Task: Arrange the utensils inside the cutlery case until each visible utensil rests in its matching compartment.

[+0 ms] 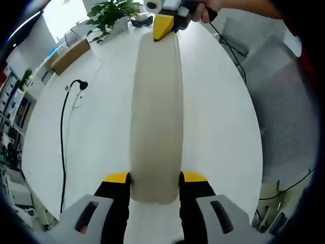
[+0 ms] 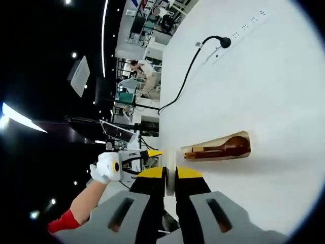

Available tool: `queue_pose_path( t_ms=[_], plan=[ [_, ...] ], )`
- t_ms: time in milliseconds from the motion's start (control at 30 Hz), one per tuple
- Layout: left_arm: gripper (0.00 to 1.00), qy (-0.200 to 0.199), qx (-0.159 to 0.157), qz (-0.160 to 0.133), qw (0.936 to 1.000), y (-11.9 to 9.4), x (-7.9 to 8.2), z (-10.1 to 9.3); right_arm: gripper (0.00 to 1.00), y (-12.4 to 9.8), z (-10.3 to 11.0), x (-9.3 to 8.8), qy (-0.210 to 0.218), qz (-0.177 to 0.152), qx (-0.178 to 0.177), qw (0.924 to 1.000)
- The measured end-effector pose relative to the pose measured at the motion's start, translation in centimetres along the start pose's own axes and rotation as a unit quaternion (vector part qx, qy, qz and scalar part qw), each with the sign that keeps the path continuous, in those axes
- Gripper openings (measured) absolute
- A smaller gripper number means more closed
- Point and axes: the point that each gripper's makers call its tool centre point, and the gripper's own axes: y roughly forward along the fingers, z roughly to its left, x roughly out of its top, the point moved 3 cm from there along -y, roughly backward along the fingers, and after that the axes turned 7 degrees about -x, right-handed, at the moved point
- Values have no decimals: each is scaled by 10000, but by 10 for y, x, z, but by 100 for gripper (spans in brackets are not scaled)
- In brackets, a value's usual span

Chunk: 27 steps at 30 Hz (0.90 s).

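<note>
Left gripper view: left hand-held gripper [image 1: 155, 178] clamps near end of a long cream lid [image 1: 156, 112] above the white bench [image 1: 218, 127]; right hand-held gripper [image 1: 163, 26] grips its far end. Right gripper view: right hand-held gripper [image 2: 169, 174] pinched on lid edge [image 2: 170, 170]. Cutlery case [image 2: 217, 148] lies open on the bench, brown wooden spoon [image 2: 231, 146] inside. Black cable [image 2: 185, 76] well apart.

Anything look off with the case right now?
Yes. The lid is off, gripped by both the left gripper and right gripper, while the open case with its wooden spoon lies apart on the table.
</note>
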Motion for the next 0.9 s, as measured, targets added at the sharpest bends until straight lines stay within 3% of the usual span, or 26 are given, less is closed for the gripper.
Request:
queue_pose_path(
  t_ms=[100, 233, 433, 633, 900],
  plan=[
    [38, 35, 22, 5, 10000, -1, 8, 9, 5, -5, 1, 3, -95, -22, -113, 9999],
    [38, 127, -36, 52, 9999, 6, 16, 17, 8, -7, -17, 1, -273, 93, -470, 9985],
    [38, 216, -294, 284, 9989, 28, 16, 16, 9, -5, -38, -9, -152, 106, -547, 9983],
    [38, 195, -348, 556, 9977, 44, 9, 17, 9, 4, -53, -8, 89, 48, -468, 9989],
    [38, 222, -375, 816, 9957, 55, -4, 13, 9, 15, -57, -13, 95, 25, -474, 9988]
  ],
)
